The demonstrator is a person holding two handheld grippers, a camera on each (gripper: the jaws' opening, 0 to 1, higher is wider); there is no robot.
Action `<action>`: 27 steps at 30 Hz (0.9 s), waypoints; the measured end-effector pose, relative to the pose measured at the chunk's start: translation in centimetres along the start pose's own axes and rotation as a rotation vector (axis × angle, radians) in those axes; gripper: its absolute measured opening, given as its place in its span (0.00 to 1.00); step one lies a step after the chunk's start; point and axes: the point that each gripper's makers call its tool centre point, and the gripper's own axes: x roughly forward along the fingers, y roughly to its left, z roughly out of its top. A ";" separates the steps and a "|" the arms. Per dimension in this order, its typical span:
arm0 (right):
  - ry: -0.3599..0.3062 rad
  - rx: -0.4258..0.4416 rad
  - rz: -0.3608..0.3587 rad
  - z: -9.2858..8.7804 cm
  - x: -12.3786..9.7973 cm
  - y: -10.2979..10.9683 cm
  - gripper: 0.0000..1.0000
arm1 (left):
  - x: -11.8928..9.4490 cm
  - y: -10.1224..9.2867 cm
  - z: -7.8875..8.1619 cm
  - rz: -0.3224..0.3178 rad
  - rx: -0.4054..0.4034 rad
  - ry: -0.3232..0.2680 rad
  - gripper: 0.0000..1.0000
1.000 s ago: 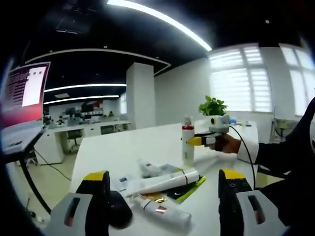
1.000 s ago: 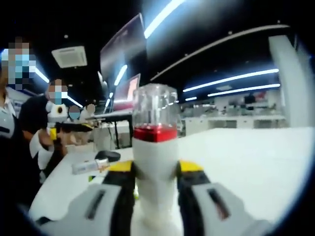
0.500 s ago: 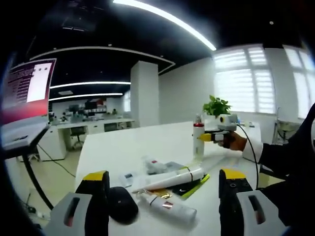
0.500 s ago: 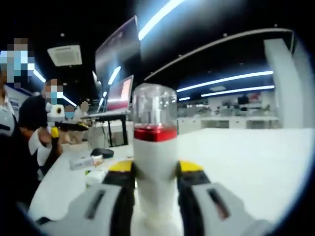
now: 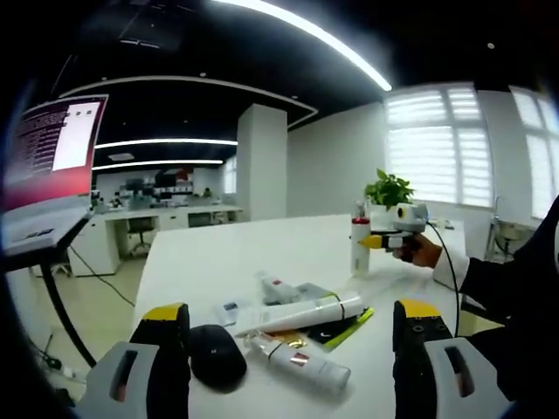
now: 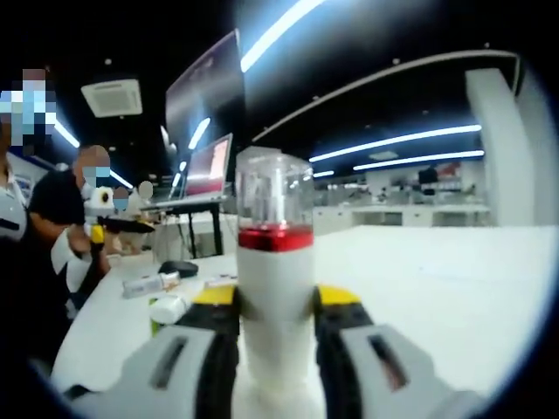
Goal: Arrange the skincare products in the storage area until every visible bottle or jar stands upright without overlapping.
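A white bottle (image 6: 275, 262) with a red band and a clear cap stands upright between the jaws of my right gripper (image 6: 275, 301), which is shut on it. In the left gripper view, the same bottle (image 5: 359, 247) is far right on the white table (image 5: 218, 253), held by the right gripper (image 5: 384, 240). My left gripper (image 5: 291, 312) is open above the near edge. Before it lie a white tube (image 5: 301, 314), a small white bottle (image 5: 301, 365), another small bottle (image 5: 278, 286), a black round object (image 5: 216, 356) and a green-edged flat packet (image 5: 339, 329).
A screen on a stand (image 5: 52, 166) stands left of the table. A potted plant (image 5: 389, 188) is behind the held bottle. A person's hand (image 5: 424, 253) and dark sleeve come in from the right. In the right gripper view, the left gripper (image 6: 100, 229) and people are at left.
The right gripper has carried the upright bottle farther away and to the right across the table. The lying products have not moved. My left gripper stays open.
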 end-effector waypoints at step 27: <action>0.007 0.013 -0.042 -0.4 -2.3 -1.8 0.32 | 0.2 0.2 -1.1 0.007 -0.008 0.046 0.99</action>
